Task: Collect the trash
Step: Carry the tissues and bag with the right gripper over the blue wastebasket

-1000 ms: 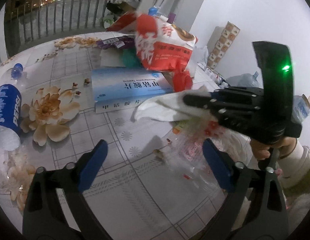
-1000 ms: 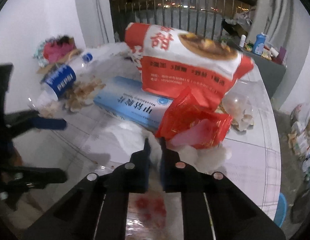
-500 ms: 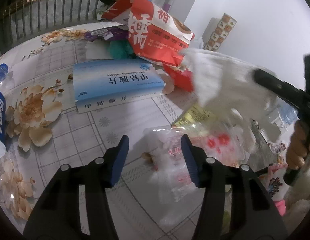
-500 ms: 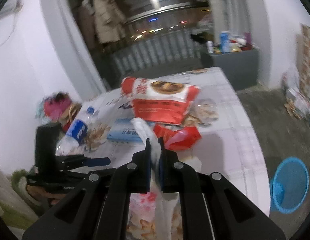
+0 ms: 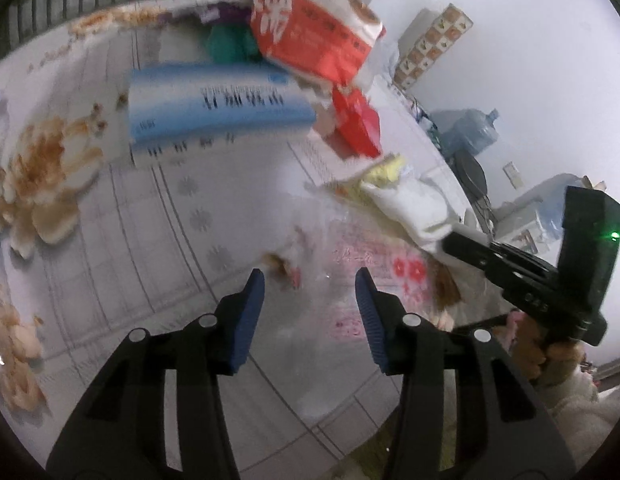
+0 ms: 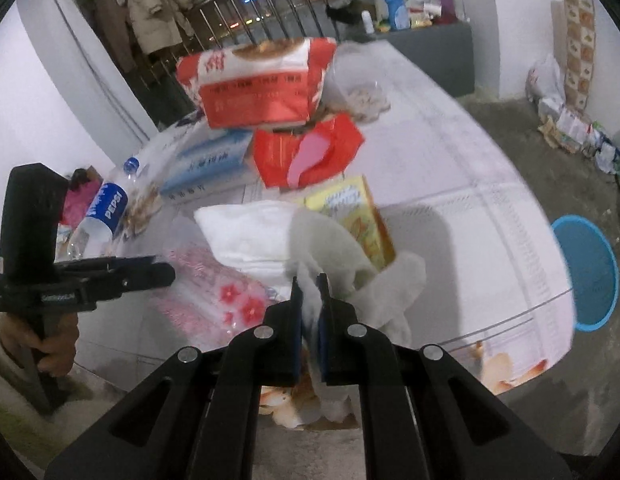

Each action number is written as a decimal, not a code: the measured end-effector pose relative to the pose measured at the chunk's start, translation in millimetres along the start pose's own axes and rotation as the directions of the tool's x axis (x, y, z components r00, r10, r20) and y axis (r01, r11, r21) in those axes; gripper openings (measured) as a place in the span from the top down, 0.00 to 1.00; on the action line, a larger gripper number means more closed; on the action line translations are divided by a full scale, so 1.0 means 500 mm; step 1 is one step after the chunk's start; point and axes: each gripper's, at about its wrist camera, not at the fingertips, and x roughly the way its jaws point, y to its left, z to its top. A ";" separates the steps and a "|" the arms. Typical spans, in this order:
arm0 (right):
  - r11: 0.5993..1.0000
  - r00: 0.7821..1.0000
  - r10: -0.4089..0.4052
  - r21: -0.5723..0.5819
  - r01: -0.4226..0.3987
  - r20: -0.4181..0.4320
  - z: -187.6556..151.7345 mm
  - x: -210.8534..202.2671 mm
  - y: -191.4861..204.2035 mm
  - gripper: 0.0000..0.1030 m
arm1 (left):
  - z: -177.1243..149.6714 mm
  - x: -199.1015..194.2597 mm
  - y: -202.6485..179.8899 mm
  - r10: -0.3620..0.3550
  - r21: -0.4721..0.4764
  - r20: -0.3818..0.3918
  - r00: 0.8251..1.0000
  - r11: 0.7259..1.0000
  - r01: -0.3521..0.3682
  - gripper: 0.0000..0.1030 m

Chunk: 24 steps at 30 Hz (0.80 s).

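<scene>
In the left wrist view, the left gripper (image 5: 310, 304) hangs low over the table (image 5: 157, 240) with its blue pads (image 5: 245, 320) spread apart and nothing between them. Just ahead of the fingers lies a clear plastic bag with red flower print (image 5: 370, 272). Beyond it sit a blue and white box (image 5: 213, 108), a small red packet (image 5: 358, 124) and a large red and white bag (image 5: 314, 36) leaning over the box. The right gripper (image 5: 450, 242) comes in from the right side, clamped on a white tissue (image 5: 414, 208) that hangs over the edge of the yellow packet (image 5: 384, 172). The picture is blurred, so finer detail is lost.

In the right wrist view, the right gripper (image 6: 310, 284) has its fingers pressed together on the crumpled white tissue (image 6: 322, 240), which is held just above the table (image 6: 450, 168), over the flower-print bag (image 6: 213, 288) and beside a yellow packet (image 6: 362, 220). The left gripper (image 6: 157, 270) reaches in from the left. A Pepsi bottle (image 6: 105, 212) lies on its side farther left. On the floor (image 6: 550, 132) to the right stands a blue bin (image 6: 586, 272), well apart from the tissue.
</scene>
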 end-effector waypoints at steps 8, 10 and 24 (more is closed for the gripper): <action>0.999 0.999 0.033 0.039 -0.033 -0.007 -0.004 0.027 -0.020 0.93 | 0.002 0.021 0.009 -0.159 -0.092 -0.009 0.987 0.983 0.157 0.66; 0.999 0.999 0.033 0.042 -0.033 -0.003 -0.012 0.027 -0.016 0.93 | 0.001 0.024 0.017 -0.240 -0.137 -0.004 0.971 0.962 0.237 0.69; 0.991 0.991 0.093 0.091 -0.102 0.097 0.003 -0.025 -0.019 0.93 | 0.017 -0.031 -0.025 -0.243 -0.019 0.064 0.968 0.969 0.245 0.92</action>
